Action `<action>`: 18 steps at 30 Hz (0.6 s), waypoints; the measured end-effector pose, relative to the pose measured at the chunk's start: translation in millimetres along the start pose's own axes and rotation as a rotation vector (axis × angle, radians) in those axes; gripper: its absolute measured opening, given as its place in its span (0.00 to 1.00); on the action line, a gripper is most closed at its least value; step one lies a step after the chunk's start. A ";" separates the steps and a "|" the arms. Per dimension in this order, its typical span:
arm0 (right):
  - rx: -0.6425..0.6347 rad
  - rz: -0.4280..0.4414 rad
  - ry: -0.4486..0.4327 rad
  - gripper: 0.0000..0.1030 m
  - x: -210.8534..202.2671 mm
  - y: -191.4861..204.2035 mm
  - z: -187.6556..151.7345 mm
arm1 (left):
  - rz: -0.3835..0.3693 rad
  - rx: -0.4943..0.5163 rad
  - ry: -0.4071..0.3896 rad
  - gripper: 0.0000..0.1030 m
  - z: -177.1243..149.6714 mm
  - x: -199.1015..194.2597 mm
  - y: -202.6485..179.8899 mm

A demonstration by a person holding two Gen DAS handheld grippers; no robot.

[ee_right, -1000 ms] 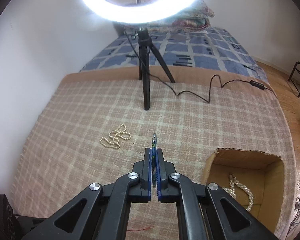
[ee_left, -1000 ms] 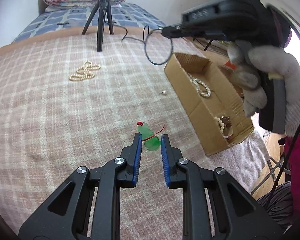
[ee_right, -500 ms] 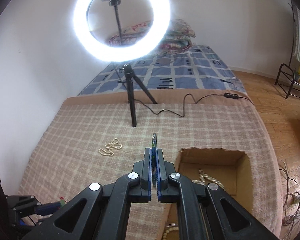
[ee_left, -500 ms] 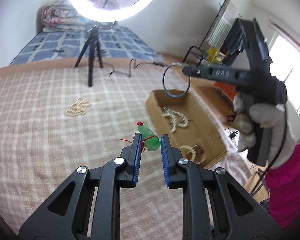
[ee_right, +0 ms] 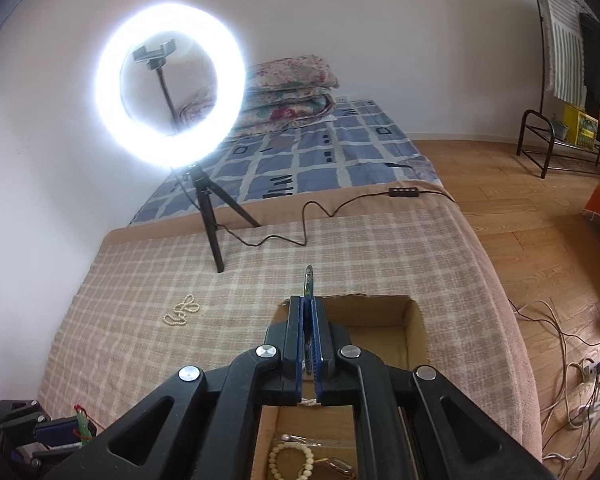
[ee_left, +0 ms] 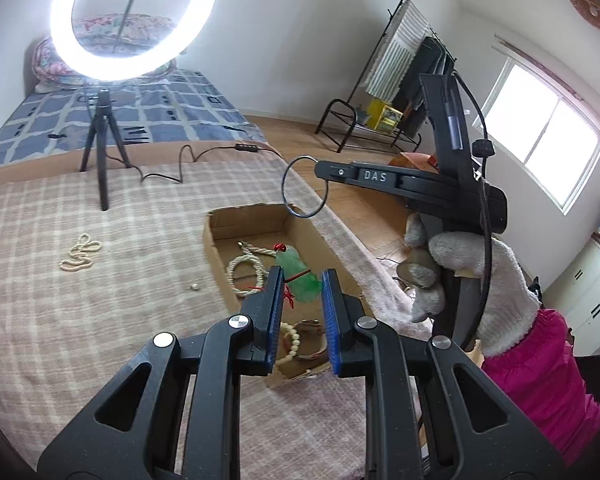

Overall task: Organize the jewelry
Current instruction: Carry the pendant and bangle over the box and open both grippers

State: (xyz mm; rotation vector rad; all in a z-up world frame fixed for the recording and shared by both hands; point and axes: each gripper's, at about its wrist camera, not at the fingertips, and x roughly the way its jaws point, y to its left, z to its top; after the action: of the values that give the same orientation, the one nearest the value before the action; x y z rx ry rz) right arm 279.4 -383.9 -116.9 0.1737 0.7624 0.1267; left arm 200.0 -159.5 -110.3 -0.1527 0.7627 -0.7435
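My left gripper (ee_left: 299, 280) is shut on a green pendant (ee_left: 300, 278) with a red cord and holds it above the open cardboard box (ee_left: 216, 256). My right gripper (ee_right: 308, 308) is shut on a thin dark bangle (ee_right: 308, 280), seen edge-on; in the left wrist view the bangle (ee_left: 287, 196) hangs from the right gripper over the box's far end. The box holds a pearl necklace (ee_left: 246, 266) and a bead bracelet (ee_right: 290, 460). A loose pearl necklace (ee_left: 79, 252) lies on the checked blanket, also in the right wrist view (ee_right: 182, 310).
A ring light on a black tripod (ee_left: 100, 152) stands at the blanket's far edge with its cable (ee_left: 188, 160) trailing right. A small white bead (ee_left: 195, 287) lies left of the box. Beyond are a bed with a folded quilt (ee_right: 288, 96) and wooden floor with cables (ee_right: 572, 344).
Both grippers have lifted and tilted up. The left one has carried the green pendant from the blanket to above the box; the right one has brought the bangle over the box's far end.
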 end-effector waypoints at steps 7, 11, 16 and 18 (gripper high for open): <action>0.019 -0.026 0.014 0.01 6.8 -25.9 -2.0 | -0.020 0.006 0.037 0.17 0.0 31.4 -14.6; 0.023 -0.038 0.041 0.01 19.3 -36.0 -4.9 | -0.009 0.004 0.071 0.17 -3.7 53.6 -15.1; 0.027 -0.056 0.068 0.01 33.8 -46.2 -7.2 | 0.022 0.022 0.109 0.17 -9.9 77.7 -18.3; 0.024 -0.063 0.078 0.01 39.5 -48.0 -8.1 | 0.039 0.036 0.119 0.17 -12.9 85.1 -20.5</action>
State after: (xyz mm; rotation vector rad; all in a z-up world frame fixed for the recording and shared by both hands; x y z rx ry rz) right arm 304.6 -423.0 -159.0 0.1684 0.8467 0.0644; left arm 221.2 -229.2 -160.6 -0.0610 0.8625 -0.7338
